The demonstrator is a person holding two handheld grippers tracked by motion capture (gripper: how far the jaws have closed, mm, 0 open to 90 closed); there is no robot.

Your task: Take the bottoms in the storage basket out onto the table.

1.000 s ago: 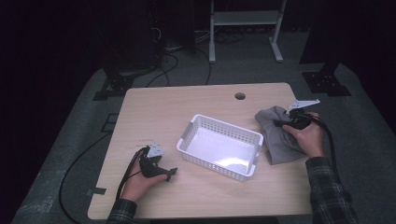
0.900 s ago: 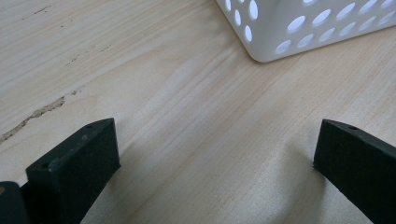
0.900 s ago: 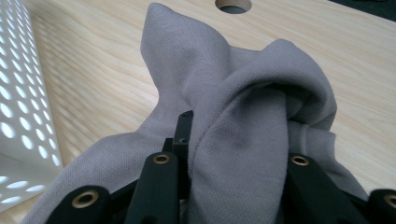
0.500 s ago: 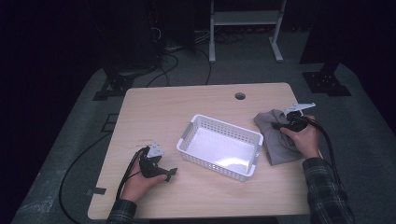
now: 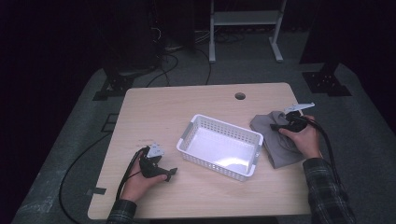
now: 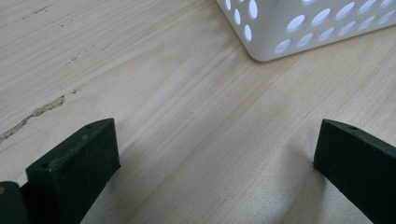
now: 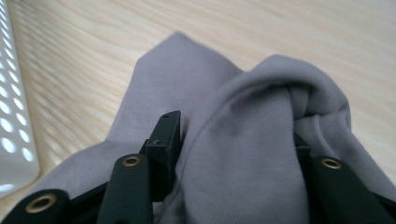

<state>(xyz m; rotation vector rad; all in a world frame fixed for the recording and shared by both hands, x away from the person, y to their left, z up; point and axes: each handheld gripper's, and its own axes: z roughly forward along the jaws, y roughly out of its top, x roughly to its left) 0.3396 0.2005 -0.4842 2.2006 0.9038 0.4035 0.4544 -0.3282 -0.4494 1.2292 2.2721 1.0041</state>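
Note:
A grey cloth (image 5: 280, 149) lies crumpled on the wooden table (image 5: 163, 112), right of a white perforated basket (image 5: 224, 123). My right gripper (image 5: 276, 127) rests on the cloth's far end. In the right gripper view a thick fold of the cloth (image 7: 187, 79) sits between the jaws of that gripper (image 7: 233, 135) and drapes over the right one. The jaws have just been opening and stand open around the fold. My left gripper (image 5: 169, 173) lies near the table's front left, open over bare wood (image 6: 215, 154), pointing toward the basket's corner (image 6: 289, 37).
The basket holds nothing and stands in the middle of the table, slightly turned. A cable hole (image 5: 240, 96) is at the table's far edge. Beyond the table are a dark floor, cables and a white stand (image 5: 243, 18).
The right gripper has sunk slightly onto the cloth. The left hand, the basket and the cloth lie as before.

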